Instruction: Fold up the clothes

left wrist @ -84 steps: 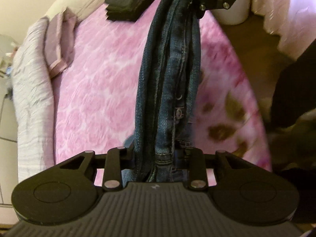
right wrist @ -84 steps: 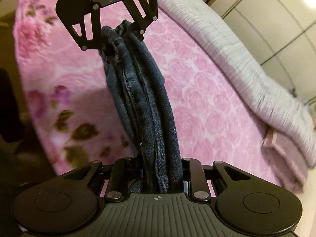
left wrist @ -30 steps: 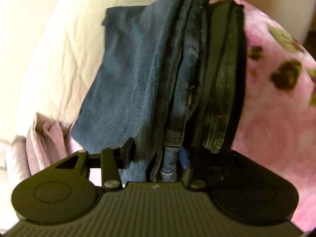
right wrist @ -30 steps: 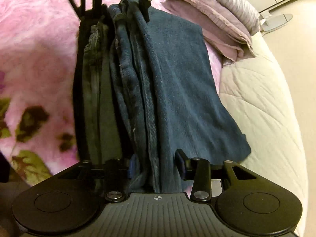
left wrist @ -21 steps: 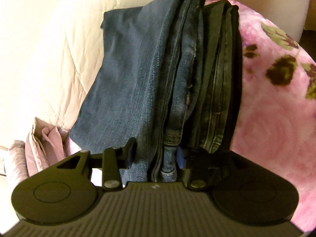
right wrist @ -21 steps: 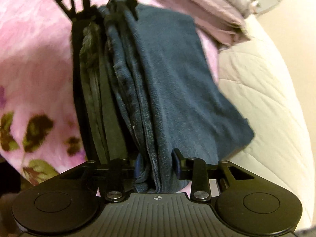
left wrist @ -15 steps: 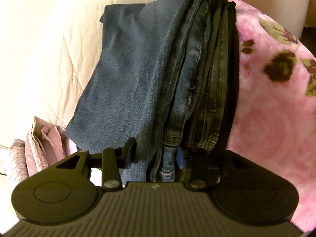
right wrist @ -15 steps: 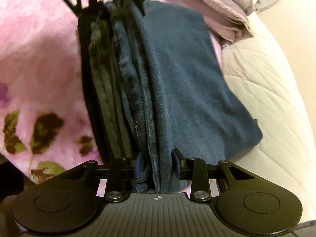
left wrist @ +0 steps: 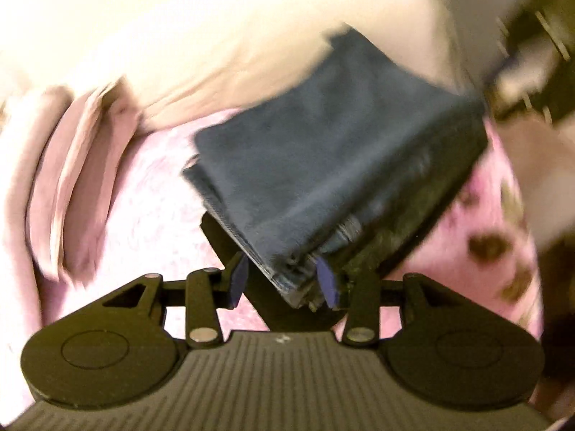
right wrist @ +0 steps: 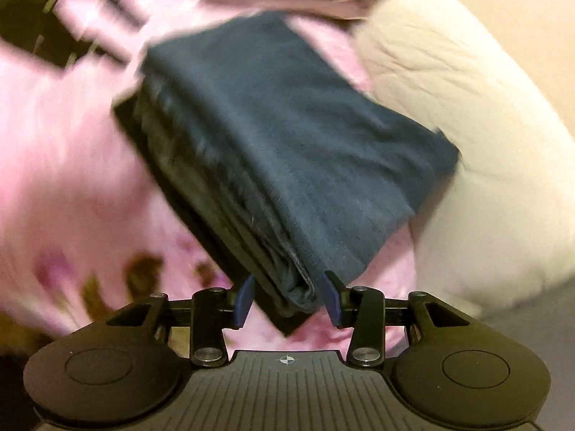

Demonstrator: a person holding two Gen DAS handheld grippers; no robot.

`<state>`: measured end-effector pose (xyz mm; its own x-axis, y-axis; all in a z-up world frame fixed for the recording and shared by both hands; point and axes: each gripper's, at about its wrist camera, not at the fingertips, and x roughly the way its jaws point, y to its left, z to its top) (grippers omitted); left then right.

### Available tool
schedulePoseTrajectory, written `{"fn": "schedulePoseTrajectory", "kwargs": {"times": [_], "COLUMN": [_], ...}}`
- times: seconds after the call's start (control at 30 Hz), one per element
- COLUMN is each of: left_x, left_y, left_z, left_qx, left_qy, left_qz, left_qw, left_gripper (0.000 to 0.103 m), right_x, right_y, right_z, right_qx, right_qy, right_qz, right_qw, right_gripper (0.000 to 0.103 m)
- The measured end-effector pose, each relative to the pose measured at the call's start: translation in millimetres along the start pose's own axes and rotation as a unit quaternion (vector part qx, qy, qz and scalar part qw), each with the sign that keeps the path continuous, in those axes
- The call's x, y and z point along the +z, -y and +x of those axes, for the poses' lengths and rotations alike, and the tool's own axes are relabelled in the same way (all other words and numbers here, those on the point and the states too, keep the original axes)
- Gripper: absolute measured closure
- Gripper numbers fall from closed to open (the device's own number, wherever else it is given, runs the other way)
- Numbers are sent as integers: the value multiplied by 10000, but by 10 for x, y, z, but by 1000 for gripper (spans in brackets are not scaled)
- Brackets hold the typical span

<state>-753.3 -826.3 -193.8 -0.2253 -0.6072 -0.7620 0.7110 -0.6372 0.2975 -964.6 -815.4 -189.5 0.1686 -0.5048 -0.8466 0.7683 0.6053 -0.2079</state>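
The folded blue jeans [left wrist: 334,165] lie flat on a stack of darker folded trousers [left wrist: 413,237] on the pink blanket [left wrist: 154,194]. My left gripper [left wrist: 283,282] is open, and the near corner of the jeans sits loosely between its blue pads [left wrist: 239,280]. In the right wrist view the same jeans [right wrist: 294,136] rest on the dark stack [right wrist: 169,158]. My right gripper [right wrist: 287,298] is open around their folded corner, with a gap on each side. Each gripper shows as a blur in the other's view, the right gripper [left wrist: 521,54] and the left gripper [right wrist: 54,18]. Both views are motion-blurred.
A cream quilted cover [right wrist: 467,107] borders the blanket and runs under the jeans' far edge. Folded mauve cloth [left wrist: 72,165] lies to the left of the stack. The blanket's flower-printed part [left wrist: 496,244] lies to the right of the stack.
The jeans, held stretched between both grippers, now lie flat on the dark stack. Both grippers have let go, and both views have swung so the stack sits diagonally.
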Motion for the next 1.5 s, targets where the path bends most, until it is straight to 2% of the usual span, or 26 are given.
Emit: {"fn": "schedulePoseTrajectory", "kwargs": {"times": [0.07,0.17,0.27,0.4,0.5,0.57,0.63,0.8,0.97,1.07,1.17,1.23,1.33,1.43,1.5], "left_x": [44,158,207,151,128,115,120,151,154,150,176,184,176,201,257], "left_y": [-114,-173,-154,-53,-17,-12,-17,-30,-23,21,32,29,0,-93,-211], "left_z": [-63,71,272,433,425,444,445,527,563,601,640,654,629,508,371], "left_qx": [-74,-201,-303,-365,-392,-383,-384,-376,-325,-260,-220,-226,-306,-484,-551], "left_qy": [126,121,-128,-396,-503,-602,-664,-765,-845,-872,-873,-894,-896,-792,-554], "left_qz": [-584,-993,-1027,-687,-512,-463,-427,-423,-385,-232,-193,-213,-244,-403,-677], "left_qw": [9982,9948,9942,9962,9967,9964,9961,9955,9951,9956,9957,9955,9952,9949,9946], "left_gripper": [65,65,73,72,71,70,70,70,68,67,67,67,67,67,68], "right_x": [71,182,194,195,213,270,323,627,995,1089,1037,1057,1092,1038,950], "right_y": [112,287,357,434,436,495,603,1105,1572,1776,1943,2005,2043,1963,1833], "right_z": [-105,-153,112,491,539,503,466,454,813,1282,1755,1848,1725,1421,1186], "right_qx": [238,574,786,1054,1133,1243,1205,454,149,345,742,832,845,742,666], "right_qy": [331,705,480,120,65,-20,94,562,949,713,266,154,129,392,618], "right_qz": [691,1632,2074,2597,2336,2309,2325,2329,2405,2617,3141,3157,3143,3028,2926], "right_qw": [9968,9824,9739,9599,9657,9650,9651,9698,9659,9619,9461,9451,9455,9493,9519], "right_gripper": [60,60,60,61,61,60,60,60,60,61,61,61,60,60,59]}}
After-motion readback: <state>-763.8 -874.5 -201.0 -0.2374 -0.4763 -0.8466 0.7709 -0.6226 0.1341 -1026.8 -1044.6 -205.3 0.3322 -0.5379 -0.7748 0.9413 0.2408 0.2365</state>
